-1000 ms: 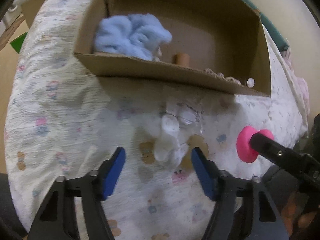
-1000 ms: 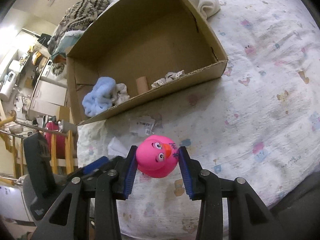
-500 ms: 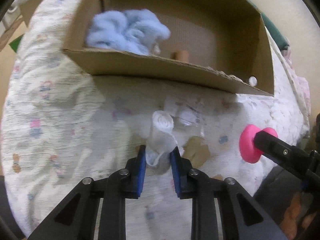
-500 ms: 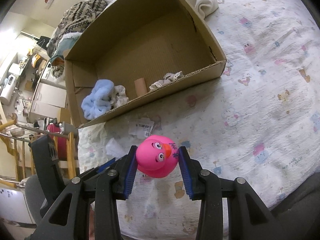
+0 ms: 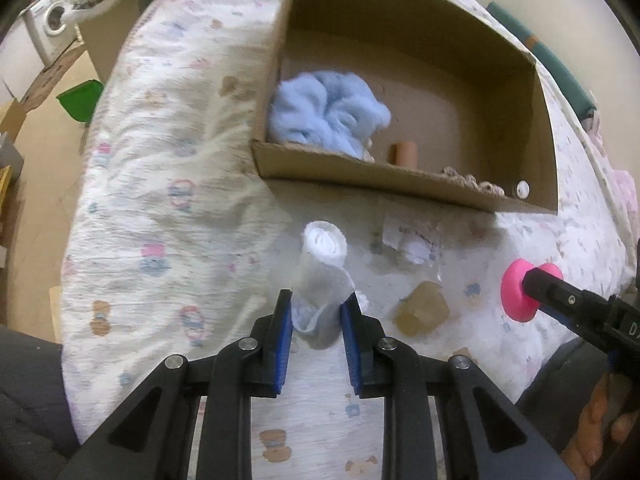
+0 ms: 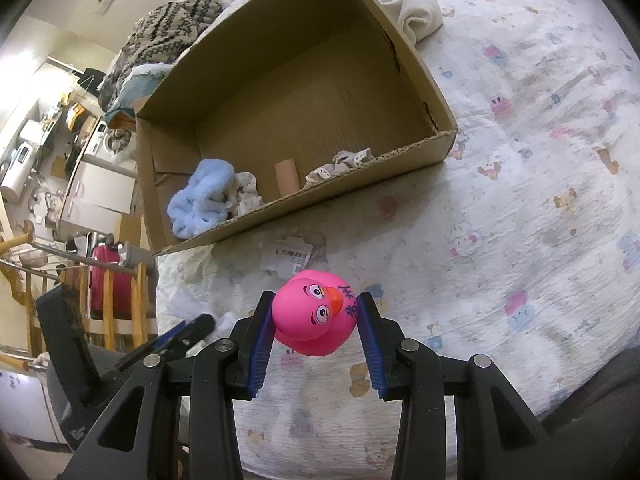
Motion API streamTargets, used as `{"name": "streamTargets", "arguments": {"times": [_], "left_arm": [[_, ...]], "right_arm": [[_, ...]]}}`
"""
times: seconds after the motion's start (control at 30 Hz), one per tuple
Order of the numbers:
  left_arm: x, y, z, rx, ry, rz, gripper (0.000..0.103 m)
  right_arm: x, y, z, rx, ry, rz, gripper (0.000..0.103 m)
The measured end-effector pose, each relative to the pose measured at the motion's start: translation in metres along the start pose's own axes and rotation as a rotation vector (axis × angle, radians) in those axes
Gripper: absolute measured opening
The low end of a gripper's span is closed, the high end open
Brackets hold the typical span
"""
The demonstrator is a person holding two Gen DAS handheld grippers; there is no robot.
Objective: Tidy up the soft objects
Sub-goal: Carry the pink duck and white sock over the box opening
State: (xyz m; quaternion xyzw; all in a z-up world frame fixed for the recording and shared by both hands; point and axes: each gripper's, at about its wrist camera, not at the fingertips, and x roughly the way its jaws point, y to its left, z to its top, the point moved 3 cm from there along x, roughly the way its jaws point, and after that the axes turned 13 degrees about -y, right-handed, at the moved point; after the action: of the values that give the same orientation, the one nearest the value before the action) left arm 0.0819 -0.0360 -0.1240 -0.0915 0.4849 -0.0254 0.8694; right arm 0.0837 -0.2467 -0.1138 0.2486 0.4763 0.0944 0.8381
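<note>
left gripper (image 5: 316, 312): blue pads clamped on the lower end of one rolled white sock (image 5: 323, 272); the sock's rolled end points toward the box
right gripper (image 6: 316, 320): pads closed on both sides of one pink rubber duck (image 6: 316, 312), which is held above the bedspread
duck writing: dark handwritten marks on its side next to the orange beak, not legible
paper tag (image 6: 286, 257): one crumpled white label with a printed barcode, text too small to read; lies on the bedspread between the duck and the box front wall
cardboard box (image 6: 416, 72): one, open top, sits on the bedspread ahead of both grippers
box contents: one fluffy light-blue cloth (image 6: 202, 196) in the left corner; one small cardboard tube (image 6: 286, 176) standing about mid-front; one beige crumpled cloth (image 6: 246, 190) touching the blue one; one lacy beige cloth (image 6: 340, 162) along the front wall right of the tube; one small white round thing (image 5: 521, 189) in the right front corner, can't tell what
bedspread (image 6: 540, 160): white, printed with small bears and cartoon figures
brown scrap (image 5: 422, 308): one, on the bedspread right of the sock
cream cloth (image 6: 412, 12): one, bunched behind the box's right wall
washing machine (image 5: 50, 26): one, far left background, no brand readable
</note>
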Motion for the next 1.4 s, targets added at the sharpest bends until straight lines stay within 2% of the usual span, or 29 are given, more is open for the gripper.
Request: {"name": "streamTargets", "arguments": {"times": [0.2,0.4,0.53,0.63,0.73,1.03,1.4], "left_arm": [[-0.019,0.013,0.007,0.008,-0.055,0.045,0.021],[-0.037,0.002,0.013,0.057,-0.147,0.08,0.021],[-0.057,-0.005,0.028,0.073,-0.224,0.068,0.021],[-0.07,-0.011,0.042,0.091,-0.269,0.052,0.021],[-0.08,-0.017,0.056,0.119,-0.309,0.049,0.021],[-0.084,-0.035,0.097,0.14,-0.352,0.013,0.021],[-0.05,-0.057,0.128,0.194,-0.363,0.005,0.021]], "right_arm": [[-0.009,0.006,0.001,-0.028,-0.028,0.007,0.042],[-0.024,0.017,0.007,-0.082,-0.095,0.015,0.042],[-0.039,0.027,0.015,-0.139,-0.162,0.021,0.042],[-0.049,0.032,0.023,-0.127,-0.188,0.061,0.042],[-0.057,0.038,0.033,-0.146,-0.215,0.063,0.042],[-0.054,0.048,0.066,-0.185,-0.259,0.06,0.042],[-0.025,0.043,0.095,-0.226,-0.256,-0.002,0.042]]}}
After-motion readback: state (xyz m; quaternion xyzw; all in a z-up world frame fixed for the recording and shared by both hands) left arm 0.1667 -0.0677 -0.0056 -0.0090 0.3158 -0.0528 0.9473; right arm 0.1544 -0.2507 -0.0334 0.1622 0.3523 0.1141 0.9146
